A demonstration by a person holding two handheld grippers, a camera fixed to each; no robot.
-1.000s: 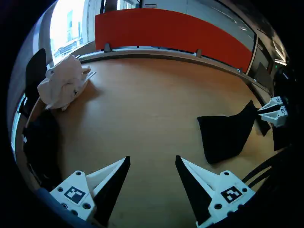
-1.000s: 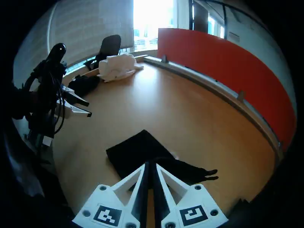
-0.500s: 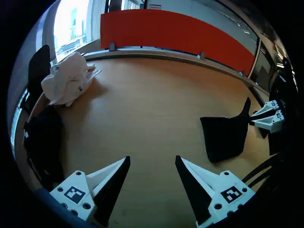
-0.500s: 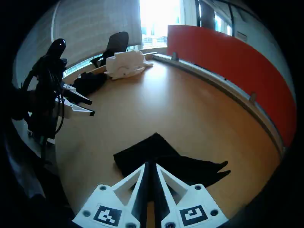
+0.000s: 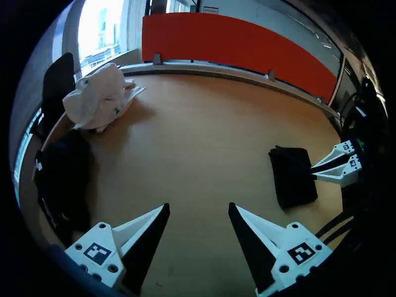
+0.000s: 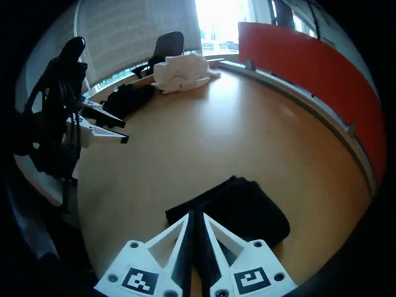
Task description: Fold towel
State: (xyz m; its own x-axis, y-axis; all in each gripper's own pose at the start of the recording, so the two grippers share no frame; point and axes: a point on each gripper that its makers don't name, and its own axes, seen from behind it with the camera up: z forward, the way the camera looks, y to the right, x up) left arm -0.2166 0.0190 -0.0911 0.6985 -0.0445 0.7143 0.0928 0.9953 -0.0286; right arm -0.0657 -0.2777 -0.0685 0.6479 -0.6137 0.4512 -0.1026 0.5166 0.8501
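The right gripper is clenched. Its two white fingers are pressed almost flat together over the near edge of the towel, which they pinch. The towel is black and lies folded into a compact, rounded rectangle on the near right part of the wooden table, its upper layer resting on the lower one. In the left gripper view the same towel sits flat at the right side of the table. The right gripper reaches in from the right, with its tips at the towel's right edge.

The left gripper is released, its fingers spread wide with bare tabletop between them, and it holds nothing. It hovers well apart from the towel, and in the right gripper view it hangs over the table's left edge with dark cables running up behind it.

At the far left of the table a white cloth heap is piled. Just beside it, nearer the left edge, lies a black bundle. A dark chair stands behind them, beyond the table. A red partition runs along the table's far right side, and a bright window and a pale blind fill the wall behind.
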